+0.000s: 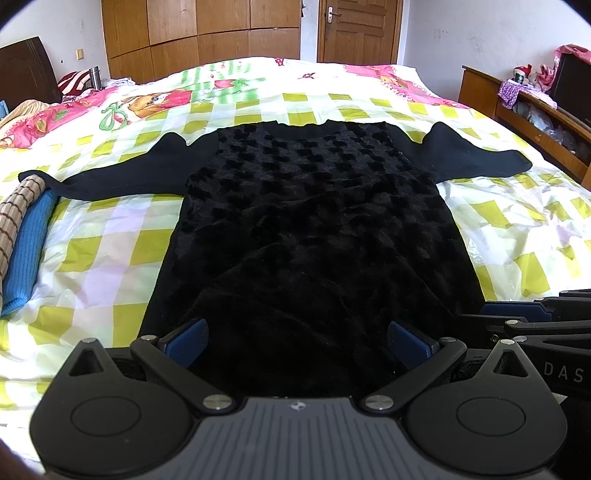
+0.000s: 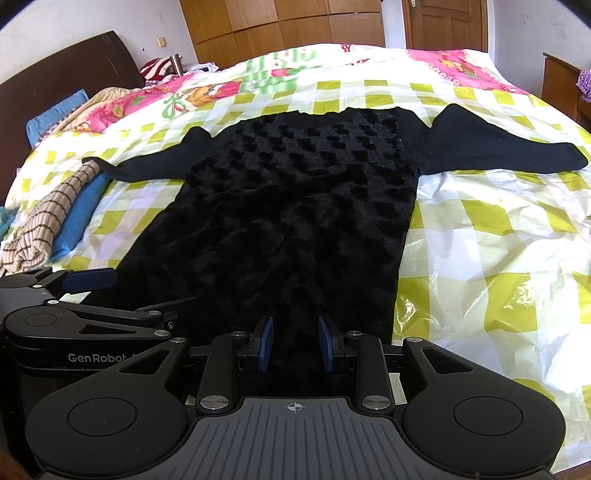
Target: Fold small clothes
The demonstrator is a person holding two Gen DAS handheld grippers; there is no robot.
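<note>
Black sweater [image 1: 310,206] lies beneath both open, empty tongs [image 1: 297,338] [image 2: 295,343].

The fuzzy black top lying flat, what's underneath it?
Under the fuzzy black long-sleeved top lies the yellow-green checked bedspread, showing all around it. Anything beneath the top's middle is covered.

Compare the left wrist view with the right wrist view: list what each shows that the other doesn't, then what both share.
Only the left wrist view: the wooden shelf unit with clutter at right. Only the right wrist view: a blue pillow by the headboard. Both: the black top spread flat with sleeves out, the checked bedcover, the folded striped and blue clothes, the wardrobe and door.
</note>
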